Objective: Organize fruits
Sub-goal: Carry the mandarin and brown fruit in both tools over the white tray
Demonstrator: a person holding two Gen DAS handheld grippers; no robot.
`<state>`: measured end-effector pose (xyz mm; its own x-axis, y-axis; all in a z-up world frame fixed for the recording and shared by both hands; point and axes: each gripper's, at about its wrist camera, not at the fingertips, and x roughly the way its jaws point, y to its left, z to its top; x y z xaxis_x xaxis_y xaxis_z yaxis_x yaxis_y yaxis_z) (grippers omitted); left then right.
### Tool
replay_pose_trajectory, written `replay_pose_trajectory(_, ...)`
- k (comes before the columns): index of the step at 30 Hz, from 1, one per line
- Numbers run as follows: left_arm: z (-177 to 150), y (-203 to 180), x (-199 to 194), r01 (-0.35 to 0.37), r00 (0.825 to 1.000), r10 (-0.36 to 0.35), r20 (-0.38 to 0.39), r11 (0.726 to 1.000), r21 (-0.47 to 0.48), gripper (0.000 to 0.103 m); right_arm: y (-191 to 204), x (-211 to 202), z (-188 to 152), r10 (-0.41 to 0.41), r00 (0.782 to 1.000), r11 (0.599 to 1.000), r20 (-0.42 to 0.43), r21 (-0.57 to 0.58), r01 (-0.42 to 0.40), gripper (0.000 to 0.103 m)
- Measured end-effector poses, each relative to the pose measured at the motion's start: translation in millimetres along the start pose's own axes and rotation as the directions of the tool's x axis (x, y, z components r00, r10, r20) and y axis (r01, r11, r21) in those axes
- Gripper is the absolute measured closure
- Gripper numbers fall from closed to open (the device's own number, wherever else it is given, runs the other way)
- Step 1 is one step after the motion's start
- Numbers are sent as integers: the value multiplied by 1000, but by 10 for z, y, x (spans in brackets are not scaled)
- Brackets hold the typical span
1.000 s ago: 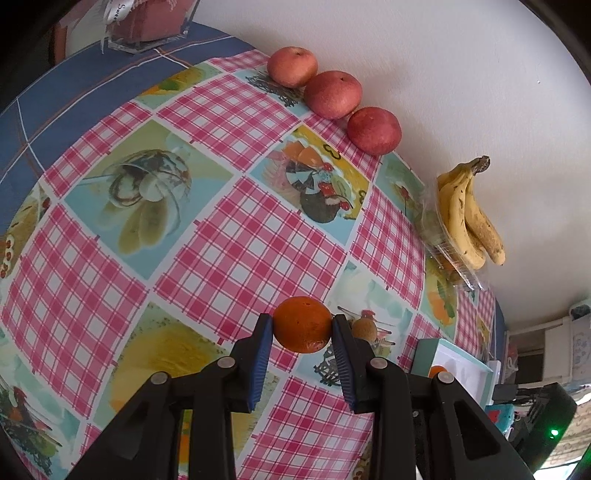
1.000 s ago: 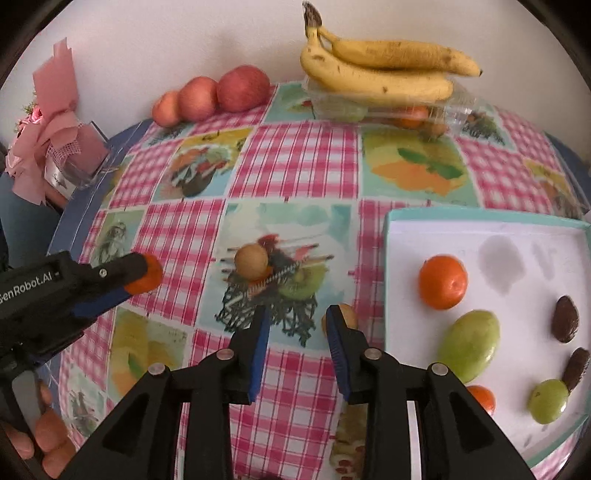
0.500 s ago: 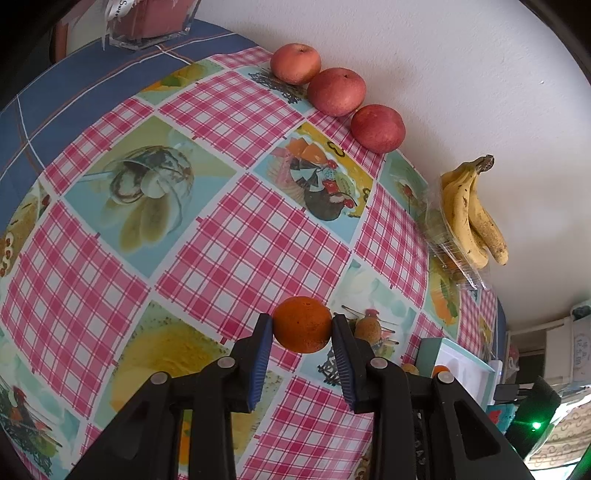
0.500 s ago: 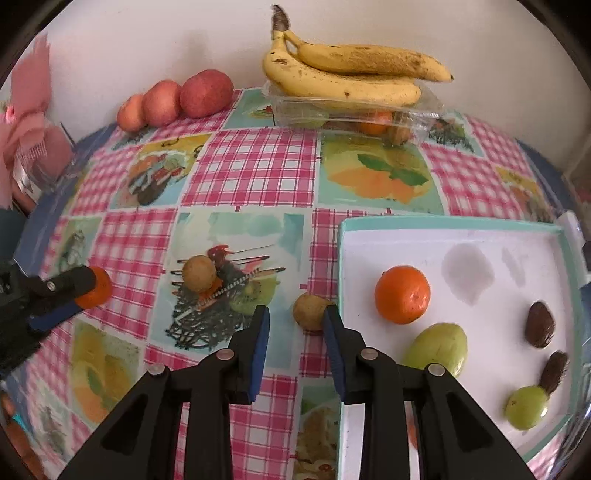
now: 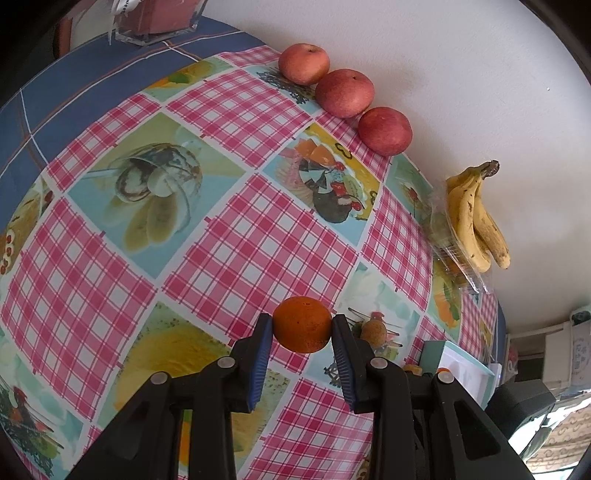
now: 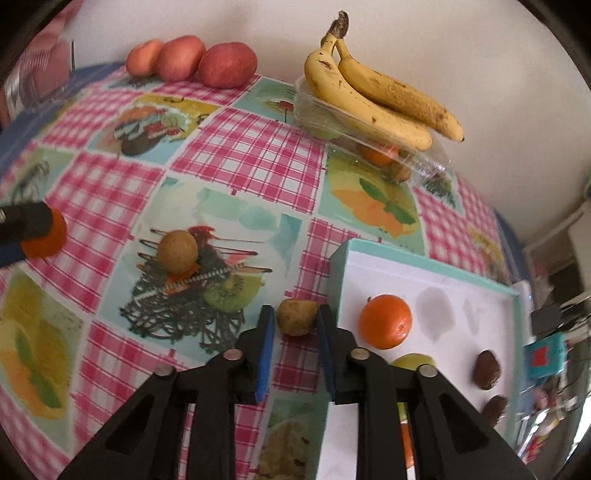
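Note:
My left gripper [image 5: 302, 329] is shut on an orange mandarin [image 5: 302, 325] and holds it above the checked tablecloth; the mandarin also shows at the left edge of the right wrist view [image 6: 46, 236]. My right gripper [image 6: 294, 322] is open, its pads on either side of a small brown fruit [image 6: 296, 316] on the cloth, beside the teal-rimmed white tray [image 6: 337, 264]. The tray holds another mandarin [image 6: 385, 321], a green fruit [image 6: 410, 361] and dark dates [image 6: 487, 370]. A second brown fruit [image 6: 178, 252] lies further left.
Three red apples [image 5: 344, 93] line the wall at the back. Bananas [image 6: 373, 98] rest on a clear plastic box [image 6: 421, 158] with fruit inside. A pink gift in a clear box [image 5: 155, 18] stands at the far left corner.
My right gripper has moved forward and right, so the small brown fruit now sits between its open pads. My left gripper still holds the mandarin, almost unmoved.

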<state>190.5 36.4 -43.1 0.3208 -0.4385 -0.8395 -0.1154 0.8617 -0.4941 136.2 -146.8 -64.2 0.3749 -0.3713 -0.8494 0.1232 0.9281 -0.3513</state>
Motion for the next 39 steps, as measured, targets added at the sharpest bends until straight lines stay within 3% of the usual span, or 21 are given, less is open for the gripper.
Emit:
replay_pose_trajectory(4, 5, 5, -8, -1, 1000, 1, 2, 1000, -1, 68, 7, 4, -5, -13, 1000, 1000, 7, -6, 13, 81)
replay_pose_trajectory(6, 7, 11, -12, -2, 1000, 2, 1, 1000, -2, 68, -23, -16, -5, 18, 1000, 1000, 6, 18, -19, 81)
replay_pose_trajectory(8, 10, 12, -15, -2, 1000, 2, 3, 1000, 0, 68, -93, -32, 8, 94, 996, 993, 6, 69, -94, 81)
replay_pose_trajectory(11, 1, -7, -38, -3, 1000, 3, 7, 1000, 6, 68, -246, -73, 25, 236, 972, 957, 17, 167, -235, 81)
replay_pose_trajectory(16, -28, -91, -81, -10, 1000, 9, 16, 999, 30, 68, -402, -201, 27, 326, 944, 914, 54, 238, -330, 81)
replay_pose_trajectory(22, -139, -313, -67, -4, 1000, 4, 6, 996, 90, 68, -759, -327, -12, 315, 945, 897, 93, 298, -328, 81)
replay_pose_trajectory(28, -360, -739, 1, 29, 999, -24, -26, 981, 193, 68, -1428, -359, -167, 210, 972, 885, 109, 400, -236, 81)
replay_pose_trajectory(39, -951, -1617, 274, 148, 984, -91, -154, 897, 417, 68, -2434, -278, -605, 107, 990, 815, 92, 562, -140, 81)
